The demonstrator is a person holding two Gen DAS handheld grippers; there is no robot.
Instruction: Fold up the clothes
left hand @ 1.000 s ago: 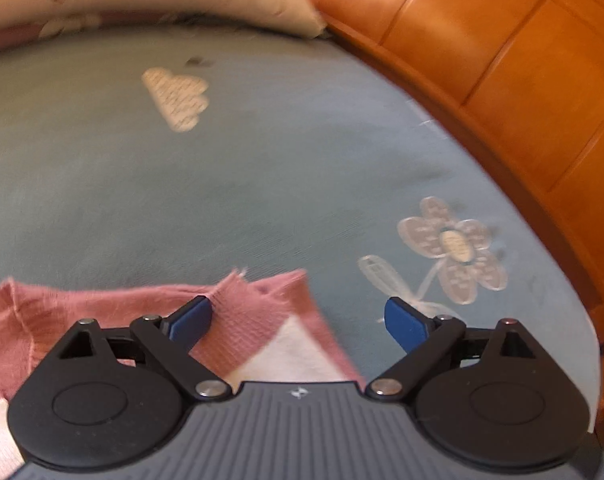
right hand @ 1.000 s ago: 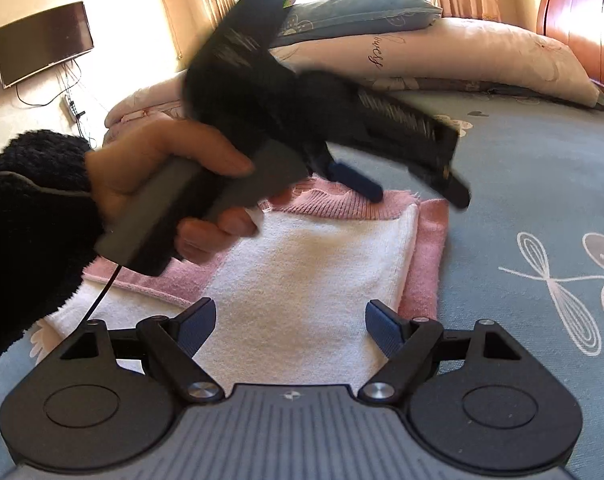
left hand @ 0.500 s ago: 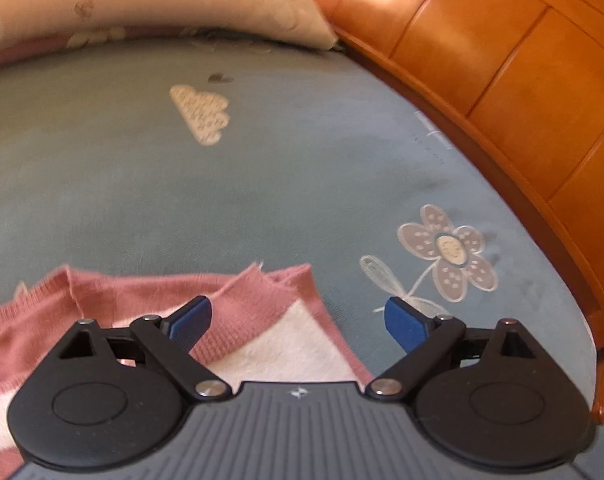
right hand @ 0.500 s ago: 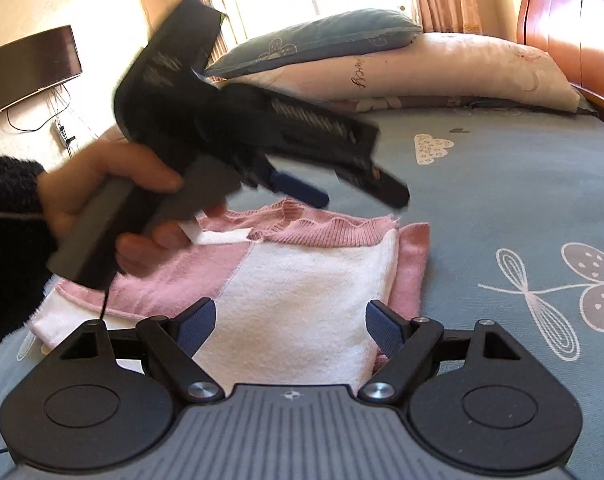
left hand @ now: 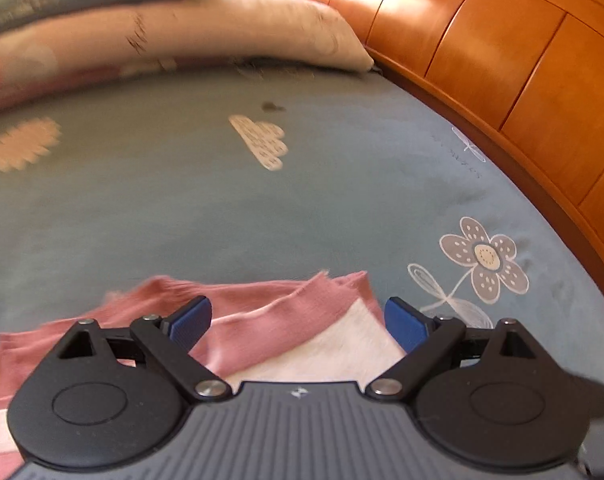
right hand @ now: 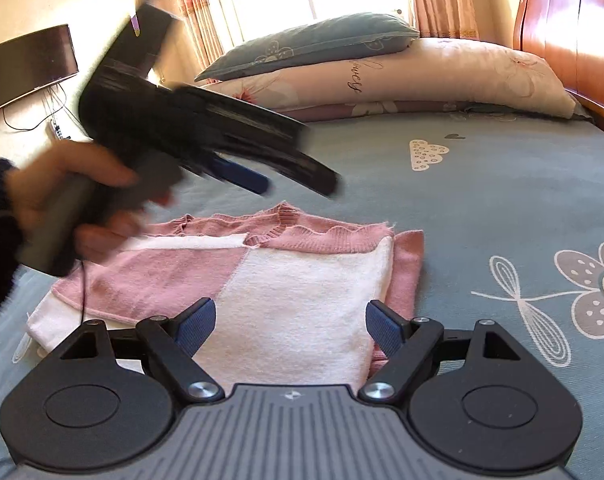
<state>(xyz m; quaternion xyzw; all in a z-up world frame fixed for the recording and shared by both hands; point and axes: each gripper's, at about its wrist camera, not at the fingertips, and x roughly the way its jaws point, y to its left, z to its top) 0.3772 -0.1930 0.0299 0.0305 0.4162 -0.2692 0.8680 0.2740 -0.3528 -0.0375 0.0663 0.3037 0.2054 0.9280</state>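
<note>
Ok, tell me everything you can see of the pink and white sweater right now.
The sweater is a soft knit in dusty pink and cream blocks, with a ribbed pink neckline and a scalloped pink edge at the far side. It lies folded into a flat, roughly rectangular stack on the blue-grey bedspread, a pink layer showing along its right edge. Neither the left gripper above it nor the right gripper holds it; both are open.

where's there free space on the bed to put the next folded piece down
Bare blue bedspread runs between the folded pink and white sweater and the pillows, and on toward the wooden headboard. It is crowded over the sweater, where the left gripper hovers, open, and the right gripper sits, open.
</note>
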